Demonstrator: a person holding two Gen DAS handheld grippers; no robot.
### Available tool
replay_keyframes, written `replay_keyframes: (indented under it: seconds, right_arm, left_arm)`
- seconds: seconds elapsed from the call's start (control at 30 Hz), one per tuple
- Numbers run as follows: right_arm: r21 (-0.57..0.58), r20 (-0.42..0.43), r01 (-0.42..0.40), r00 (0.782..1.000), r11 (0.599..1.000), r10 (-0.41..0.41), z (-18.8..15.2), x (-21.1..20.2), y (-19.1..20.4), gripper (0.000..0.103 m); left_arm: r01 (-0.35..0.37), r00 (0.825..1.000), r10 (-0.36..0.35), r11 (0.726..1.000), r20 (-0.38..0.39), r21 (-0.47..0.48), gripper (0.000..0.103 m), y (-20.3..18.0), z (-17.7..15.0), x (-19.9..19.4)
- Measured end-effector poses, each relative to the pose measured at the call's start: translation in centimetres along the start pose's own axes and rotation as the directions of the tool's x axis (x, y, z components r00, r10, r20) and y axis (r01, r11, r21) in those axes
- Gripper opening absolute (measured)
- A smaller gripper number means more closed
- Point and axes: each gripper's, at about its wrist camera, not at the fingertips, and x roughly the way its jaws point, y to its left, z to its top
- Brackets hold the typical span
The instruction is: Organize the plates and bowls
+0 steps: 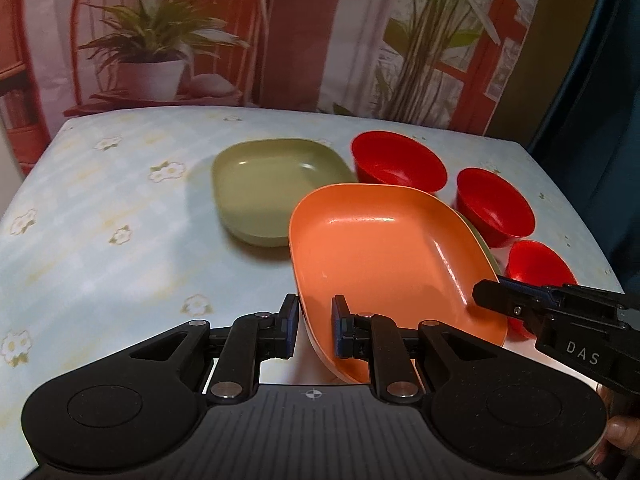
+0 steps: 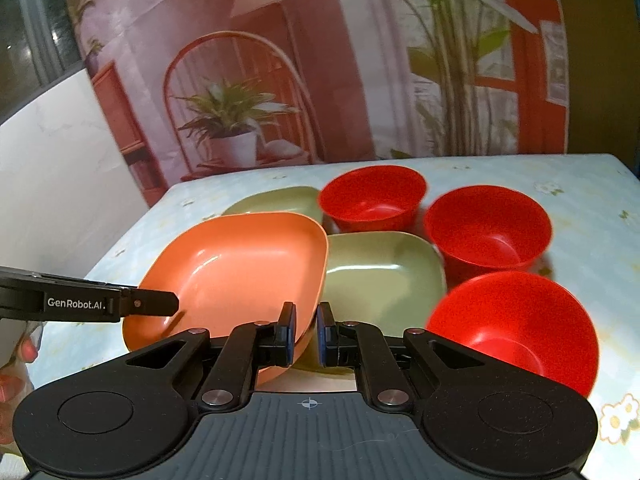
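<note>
An orange square plate is held tilted above the table by both grippers. My left gripper is shut on its near-left rim. My right gripper is shut on its right rim, and also shows in the left wrist view. A green plate lies under the orange one's right edge. A second green plate lies farther back. Three red bowls stand in a row on the right, also in the right wrist view.
The table has a pale floral cloth. A printed backdrop with plants and a chair hangs behind it. A white wall stands to the left. The left gripper's body shows in the right wrist view.
</note>
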Motion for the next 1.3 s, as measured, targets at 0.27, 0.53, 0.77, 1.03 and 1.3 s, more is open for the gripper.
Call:
replay_keyframes:
  seconds: [0.27,0.53,0.77,1.03,1.3]
  right_arm:
    - [0.037,-0.002,0.027,1.0,0.999,-0.027,0.1,0.0,-1.8,0.01]
    - [0.051,-0.005,0.038,0.999,0.998,-0.038,0.1,0.3,-2.9,0.01]
    - [0.027,-0.035,0.045,0.998,0.999,-0.044,0.5,0.9,-3.5,0.012]
    - [0.015,-0.057,0.061,0.997,0.998,-0.061,0.8,1.4,-3.9,0.012]
    - [0.0,-0.05,0.083,0.995,0.997,-0.083,1.5,1.3,-4.0,0.012]
  left_arm:
    - [0.023,0.999,-0.023,1.0,-0.036,0.011,0.017,-0.9,0.3,1.8]
    - [0.027,0.998,-0.025,0.999,-0.066,0.032,0.017,-1.5,0.7,3.3]
    - [0.033,0.998,-0.032,0.999,-0.059,0.027,0.017,-1.7,1.4,4.1]
    - [0.045,0.997,-0.043,0.998,-0.061,0.036,0.017,-2.1,1.8,4.9]
    - [0.061,0.996,-0.058,0.997,-0.061,0.051,0.022,-2.5,1.8,5.5]
